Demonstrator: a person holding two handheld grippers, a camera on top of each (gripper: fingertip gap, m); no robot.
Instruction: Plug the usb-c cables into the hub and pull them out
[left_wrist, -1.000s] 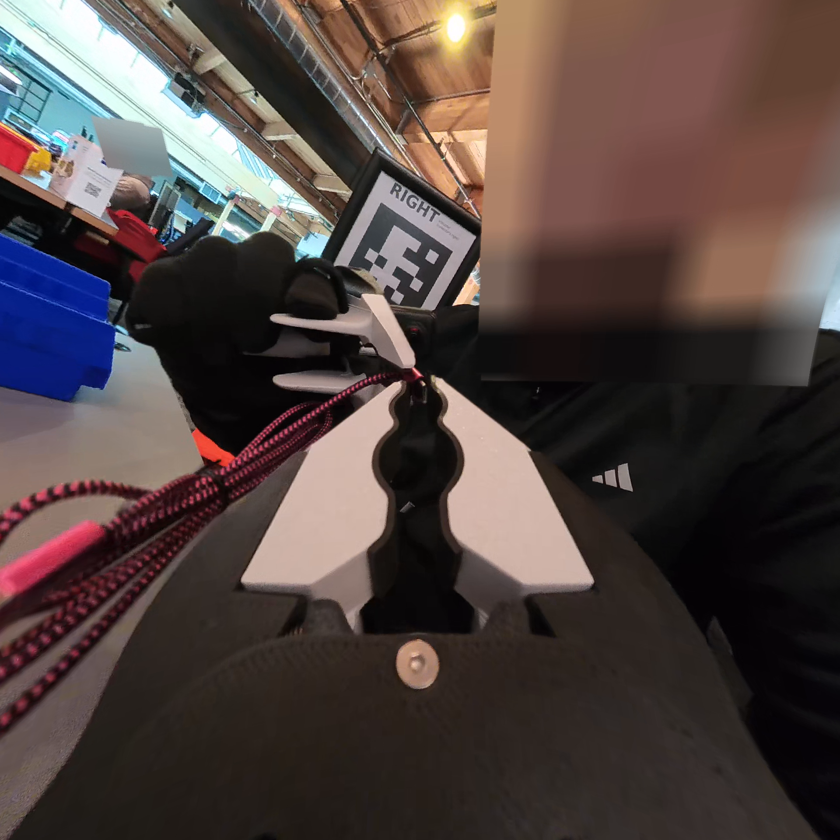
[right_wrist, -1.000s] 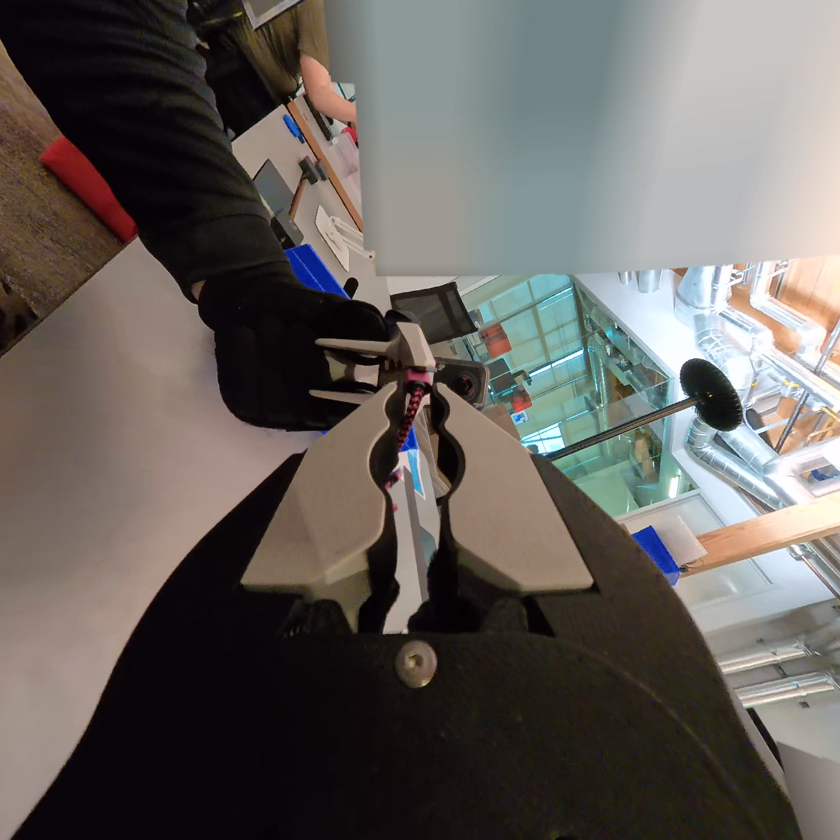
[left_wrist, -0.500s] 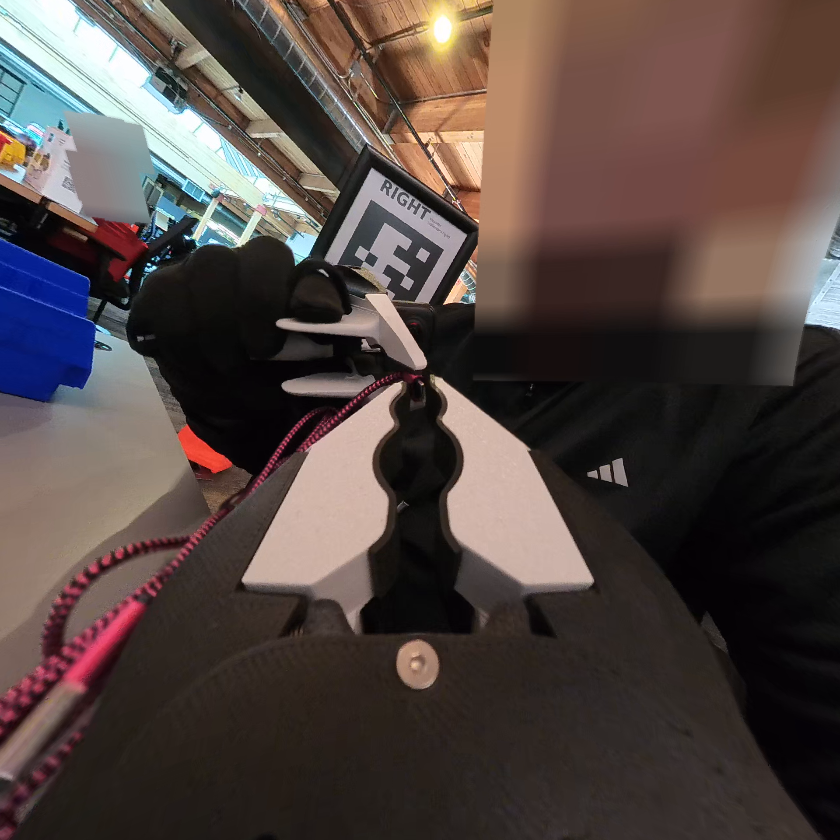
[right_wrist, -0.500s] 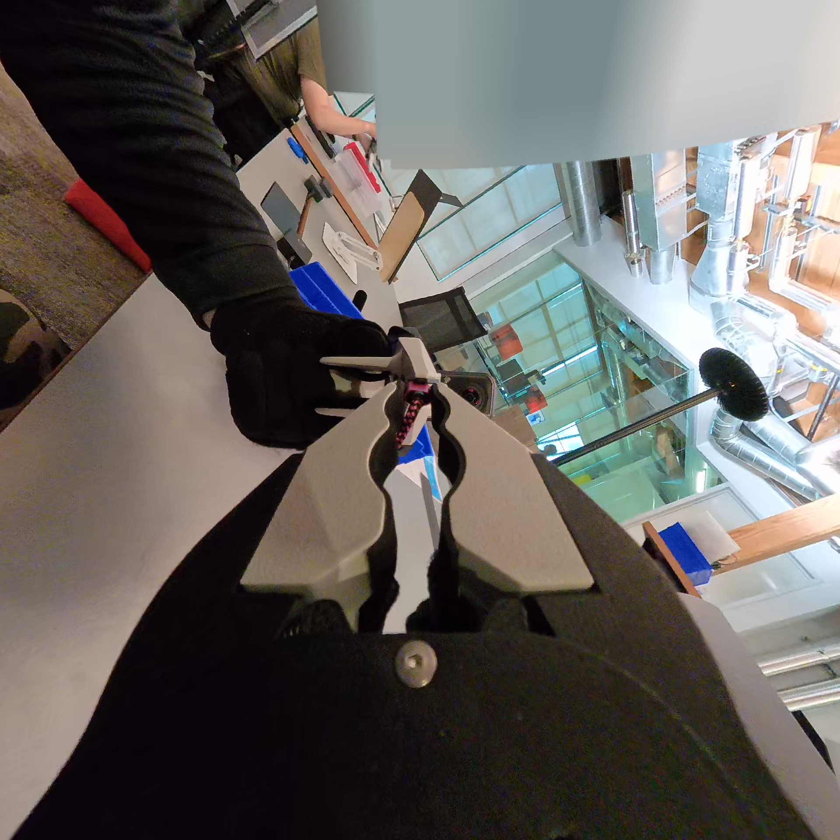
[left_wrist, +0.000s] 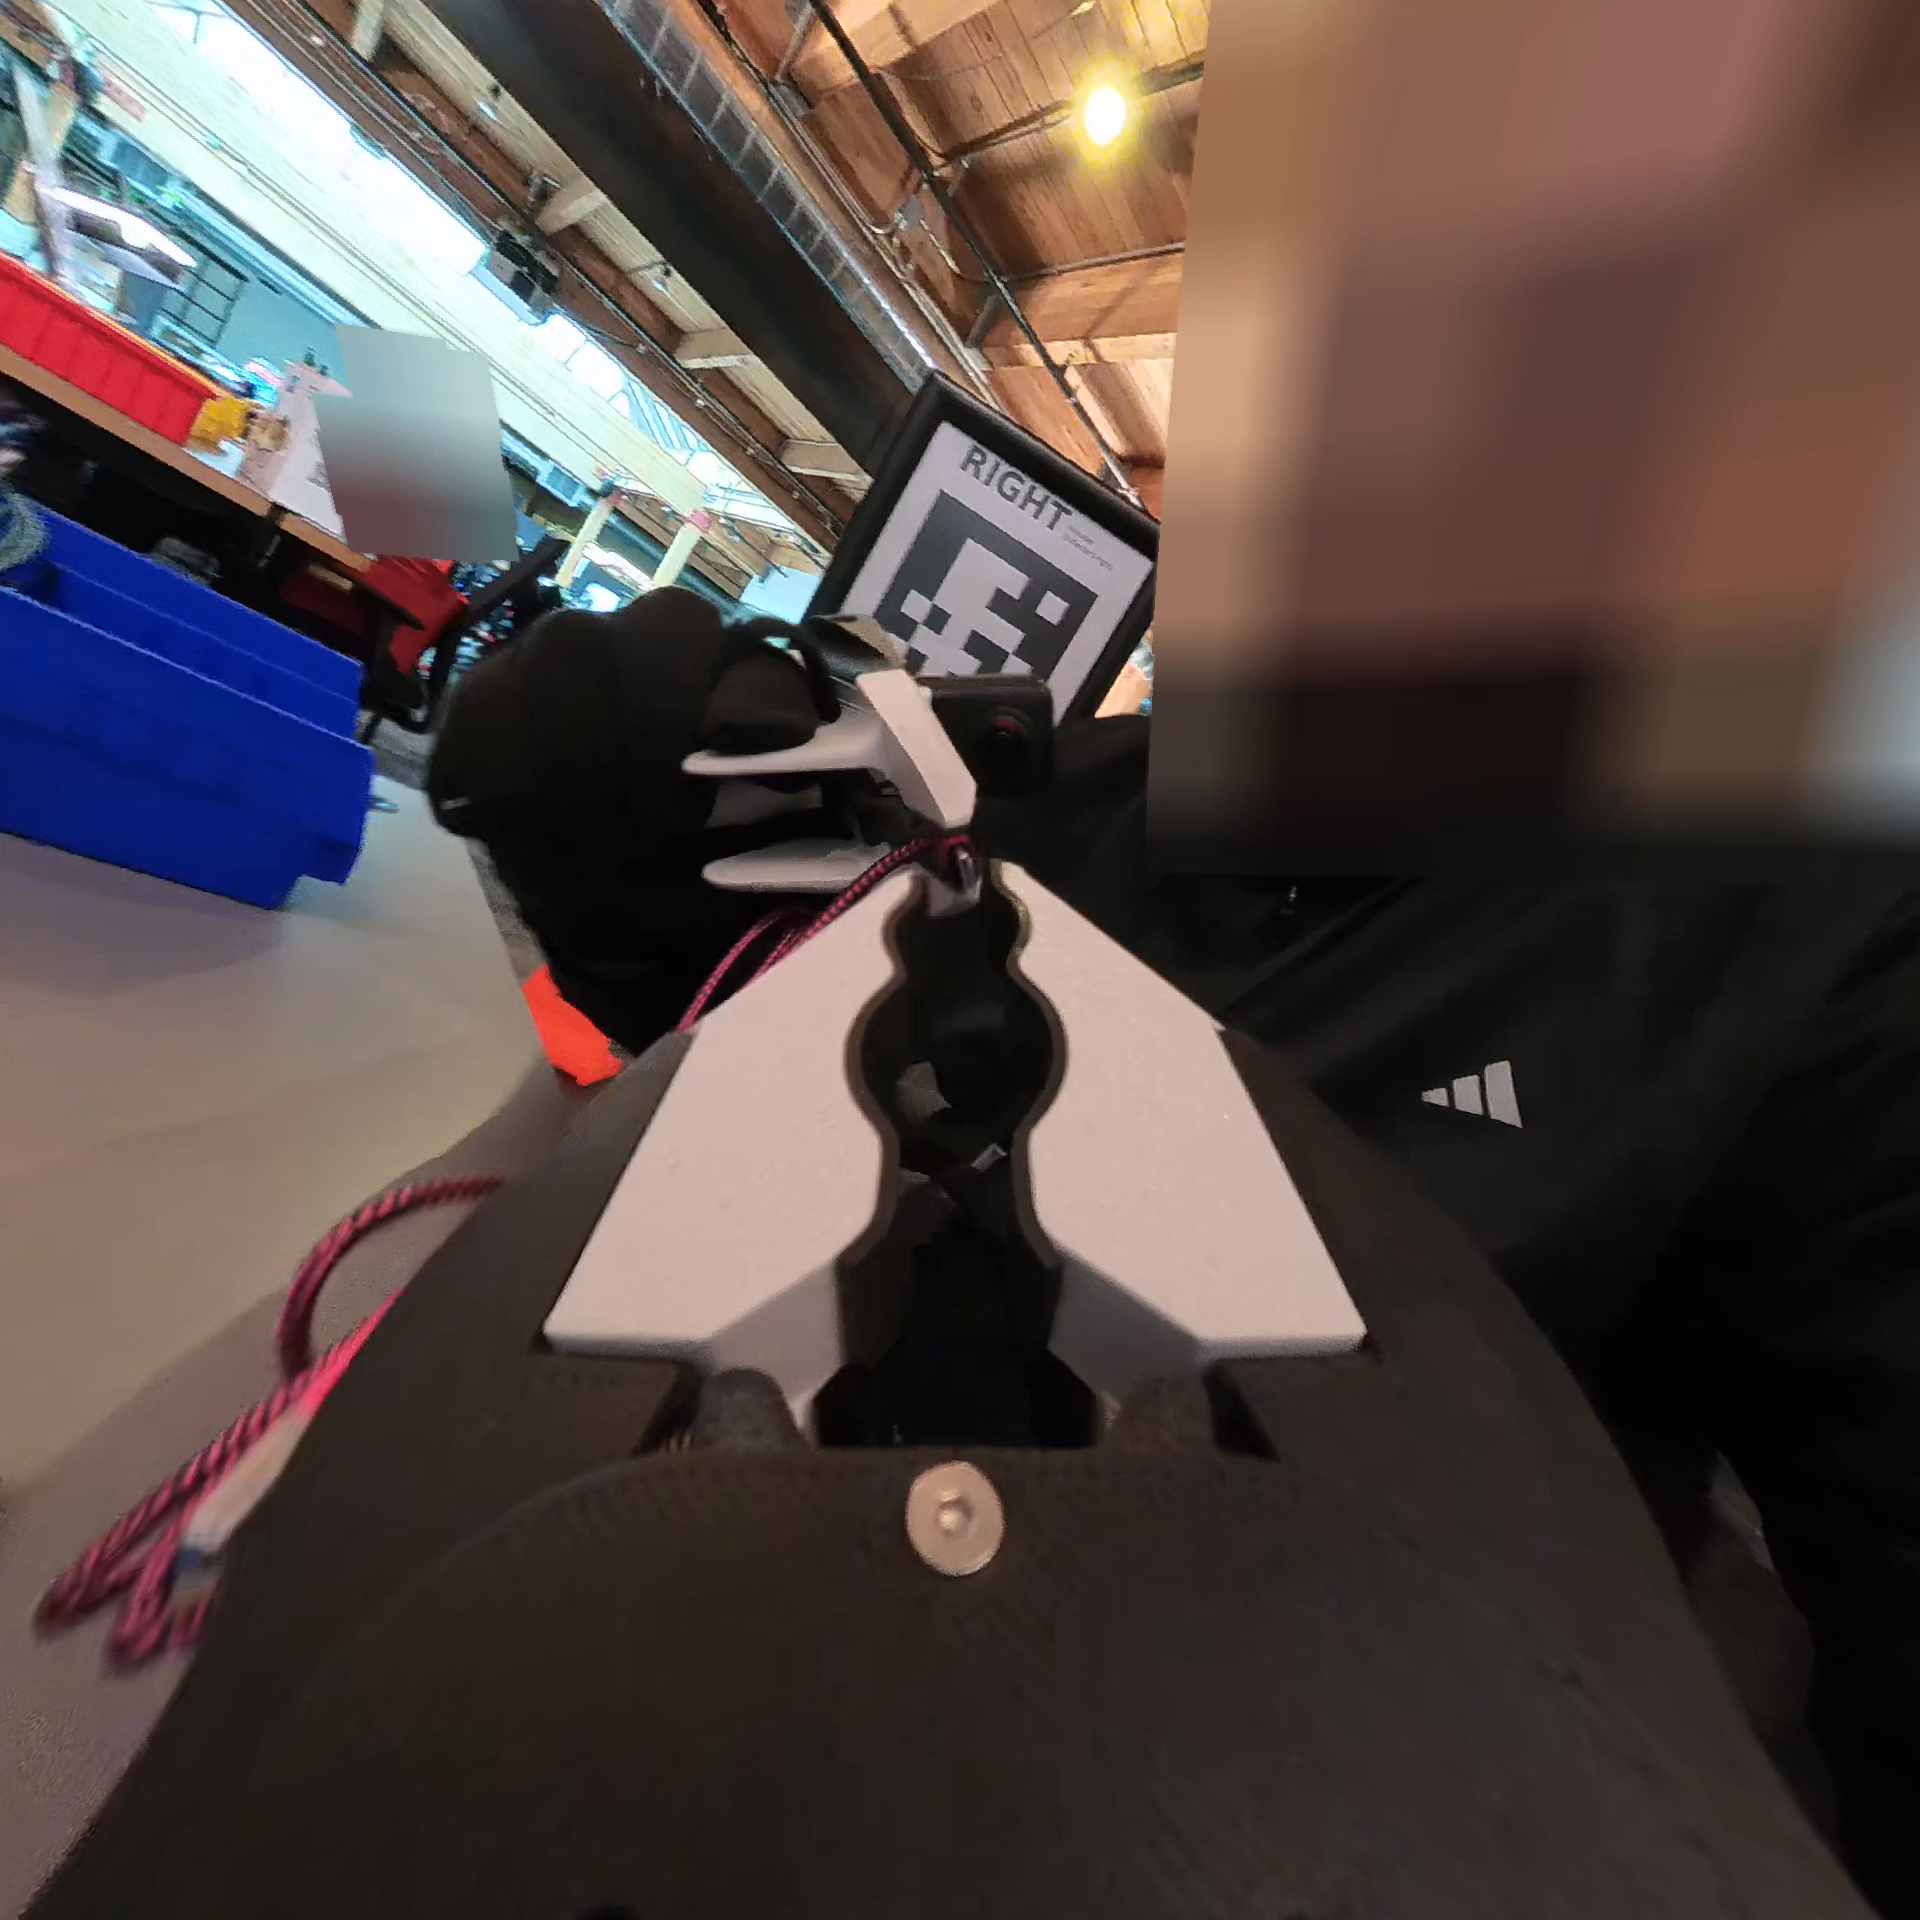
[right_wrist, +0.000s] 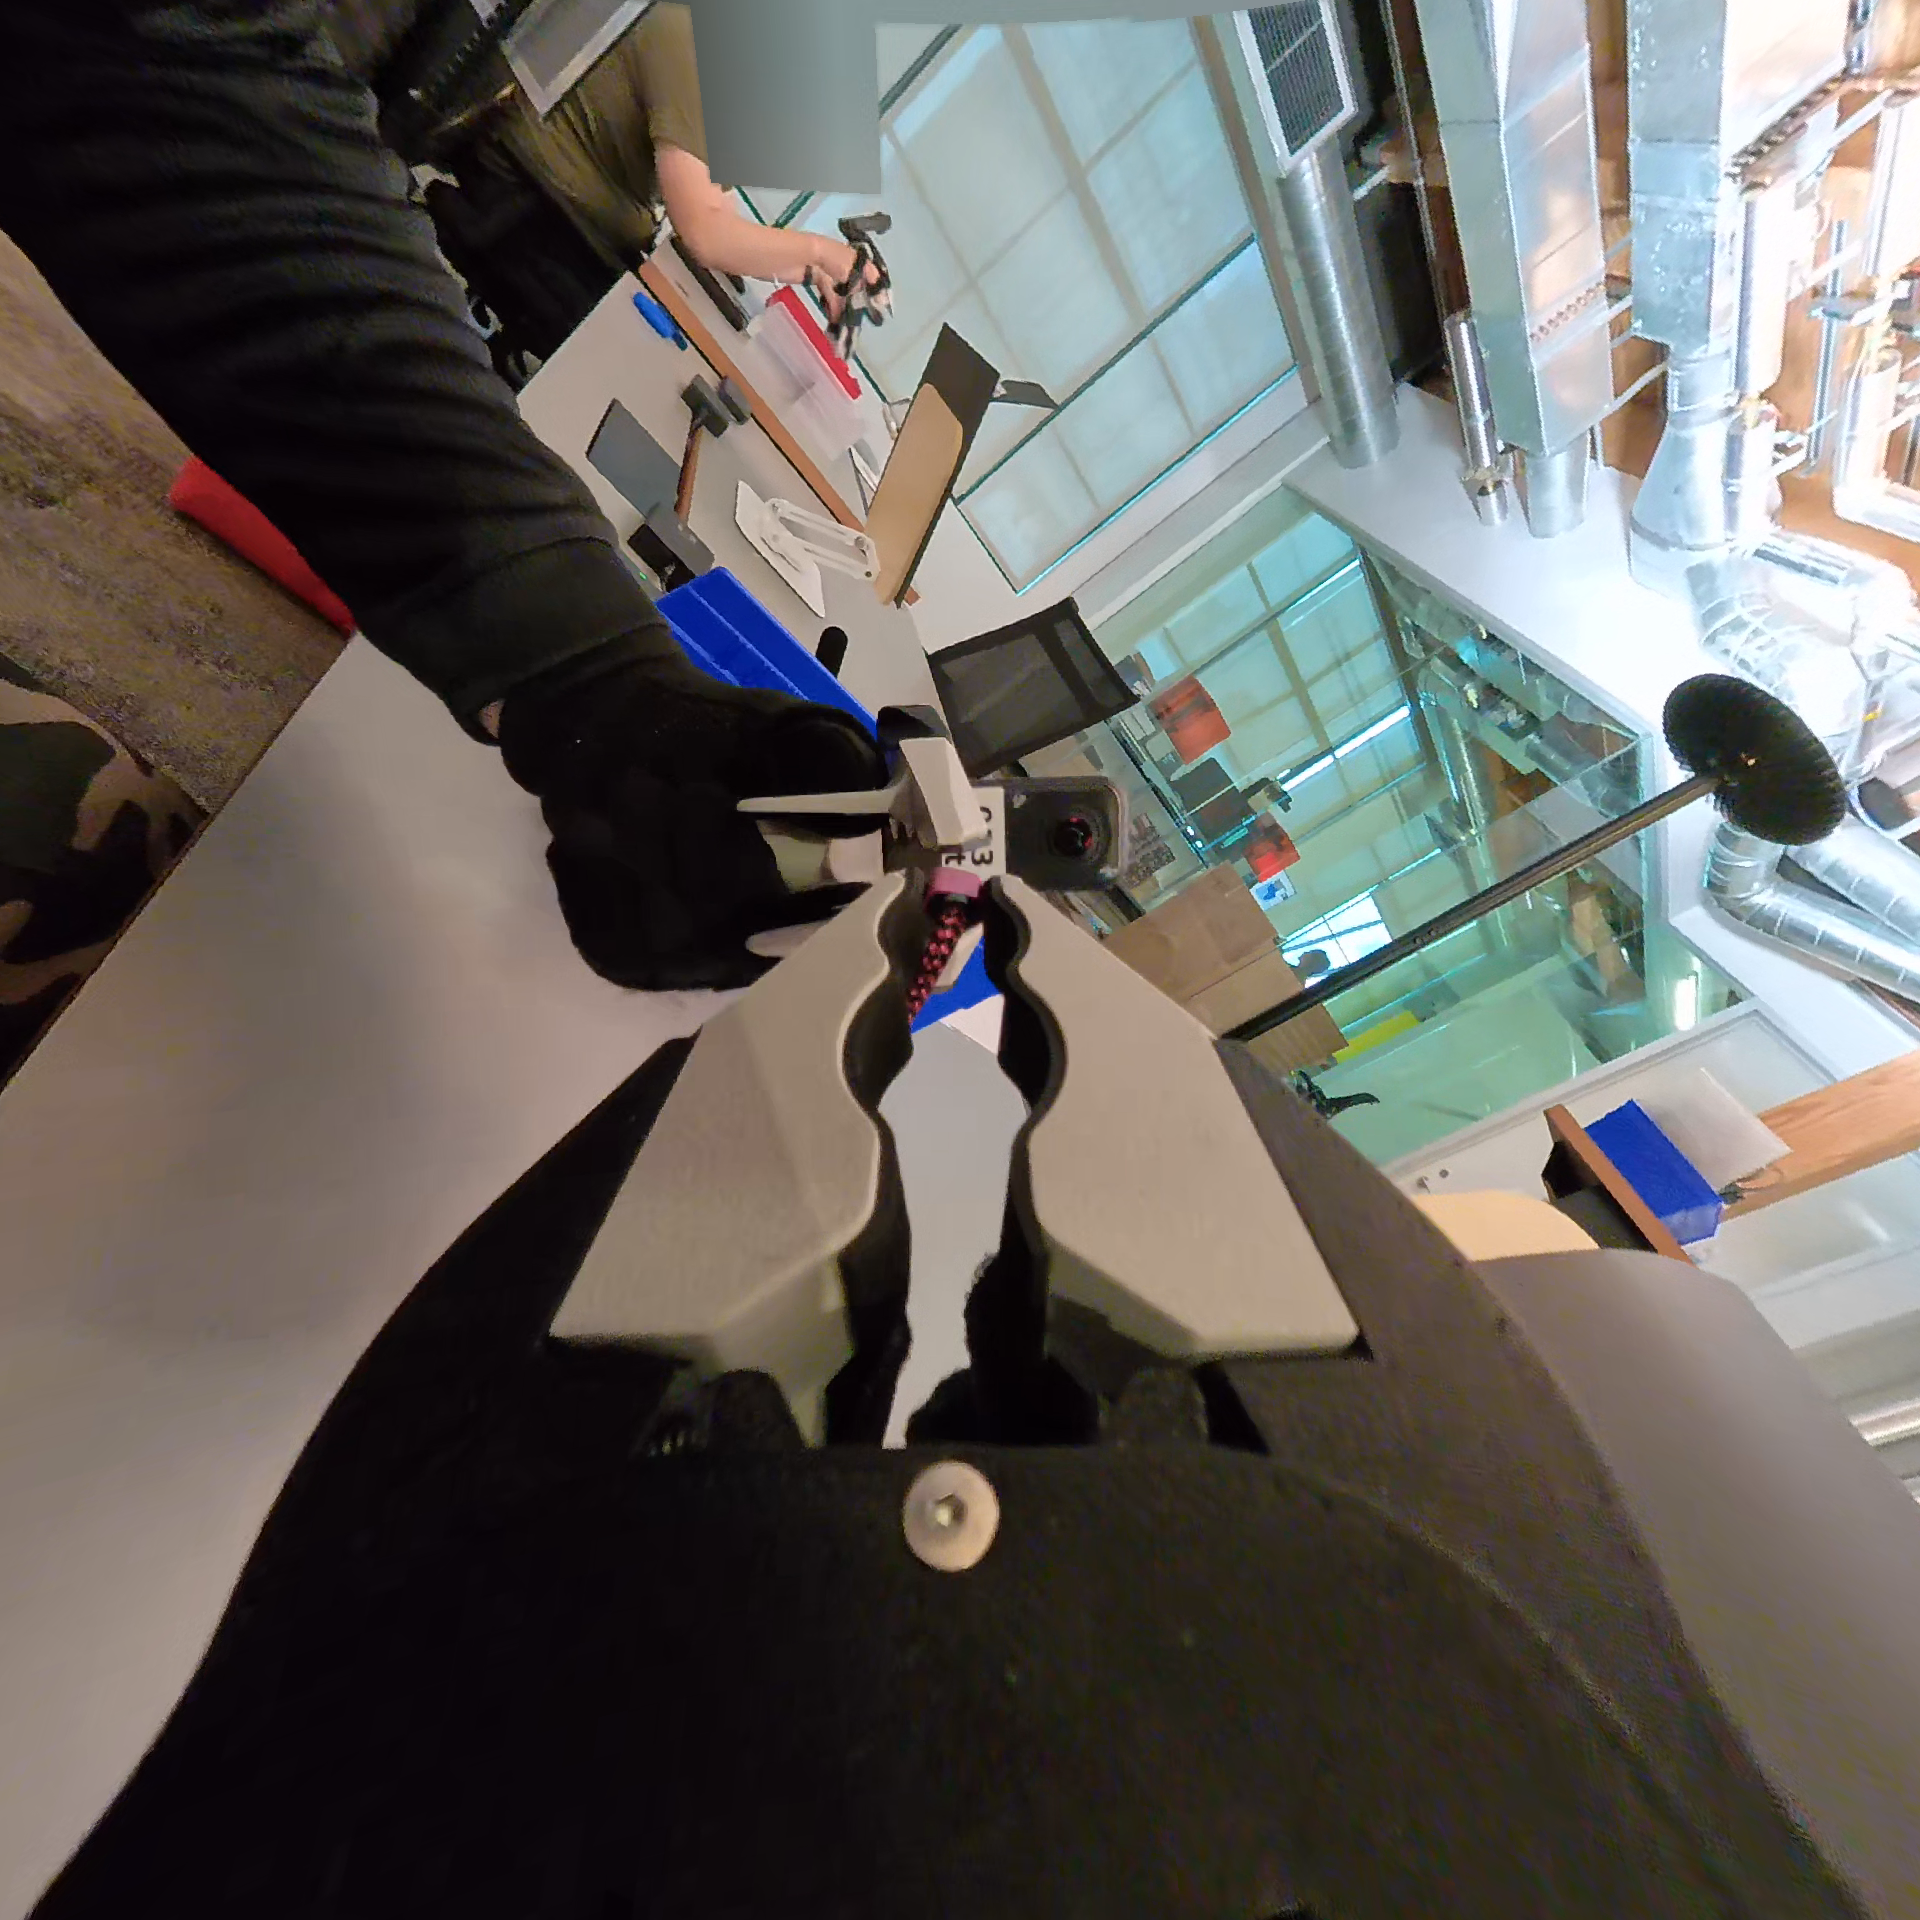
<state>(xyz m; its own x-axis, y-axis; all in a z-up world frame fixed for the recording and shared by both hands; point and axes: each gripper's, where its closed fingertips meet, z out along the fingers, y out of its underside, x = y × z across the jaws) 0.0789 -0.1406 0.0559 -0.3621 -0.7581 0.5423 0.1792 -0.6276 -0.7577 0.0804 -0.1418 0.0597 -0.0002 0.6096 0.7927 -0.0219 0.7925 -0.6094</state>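
Note:
A pink-and-black braided usb-c cable (left_wrist: 790, 935) runs from the lower left up to the point where both grippers meet tip to tip. My left gripper (left_wrist: 962, 883) is shut on a small silver plug end of that cable. My right gripper (right_wrist: 951, 891) is shut on the cable's pink connector (right_wrist: 953, 883), and the braid (right_wrist: 935, 956) passes back between its fingers. Each gripper is held by a black-gloved hand (left_wrist: 592, 769) and faces the other. A loose pink-and-silver cable end (left_wrist: 234, 1507) hangs blurred at the lower left. No hub shows in either view.
Both grippers are held above the grey table (left_wrist: 208, 1039) near its edge. Blue bins (left_wrist: 156, 717) stand on it to the left. The person's black jacket (left_wrist: 1558, 1143) fills the right. In the right wrist view another person (right_wrist: 727, 208) works at a farther table. Only a small space, under 4 cm, lies between the two pairs of fingers.
Both grippers stayed tip to tip on the cable end while both views swung. The hanging cable loops and loose end dropped lower and farther left in the left wrist view.

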